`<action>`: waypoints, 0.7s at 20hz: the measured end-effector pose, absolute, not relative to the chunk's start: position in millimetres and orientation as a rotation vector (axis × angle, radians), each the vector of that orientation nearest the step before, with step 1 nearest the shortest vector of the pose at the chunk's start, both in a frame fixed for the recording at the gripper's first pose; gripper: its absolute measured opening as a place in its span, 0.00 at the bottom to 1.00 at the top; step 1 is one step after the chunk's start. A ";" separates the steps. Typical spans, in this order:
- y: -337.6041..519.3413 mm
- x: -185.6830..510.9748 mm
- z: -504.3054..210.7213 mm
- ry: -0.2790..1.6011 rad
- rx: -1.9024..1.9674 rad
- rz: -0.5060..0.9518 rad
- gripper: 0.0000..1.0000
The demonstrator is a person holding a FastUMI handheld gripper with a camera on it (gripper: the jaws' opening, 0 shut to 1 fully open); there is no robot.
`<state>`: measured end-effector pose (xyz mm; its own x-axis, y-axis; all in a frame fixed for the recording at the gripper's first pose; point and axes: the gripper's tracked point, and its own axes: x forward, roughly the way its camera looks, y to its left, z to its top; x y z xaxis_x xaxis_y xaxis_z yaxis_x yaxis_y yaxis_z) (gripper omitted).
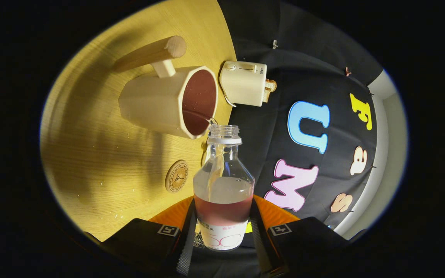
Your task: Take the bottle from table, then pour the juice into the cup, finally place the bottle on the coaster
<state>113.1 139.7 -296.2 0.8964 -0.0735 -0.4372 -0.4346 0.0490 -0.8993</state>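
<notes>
I have the gripper (222,231) clamped on the bottle (223,185), one finger pressed against each side of its lower body just above the white label. The label carries pale curved characters and a line of small print, too faint for me to read. The bottle's long axis runs straight away from the fingers, with its open, uncapped neck pointing at the cup (170,101). Reddish juice sits in the lower part of the bottle, and a thin stream runs along the inside toward the mouth.

The mouth of the bottle is right at the cup's rim, at the edge nearest me. The cup is pale, has a wooden handle on its far side, and holds dark red juice. A round wooden coaster (176,176) with a stamped emblem lies on the table (102,162) just beside the bottle, nearer me than the cup; its ring of lettering is too small to read. A cream toaster (244,83) with bread stands just beyond the cup.
</notes>
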 end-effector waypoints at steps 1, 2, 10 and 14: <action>139.5 113.6 -296.4 0.414 -1.512 0.290 0.69; 139.9 113.3 -295.5 0.410 -1.516 0.291 0.69; 139.6 119.0 -293.2 0.390 -1.552 0.299 0.69; 140.4 119.5 -291.5 0.377 -1.569 0.304 0.69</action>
<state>119.5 140.4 -291.5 0.9069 -0.0508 -0.4184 -0.4196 -0.0151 -0.9076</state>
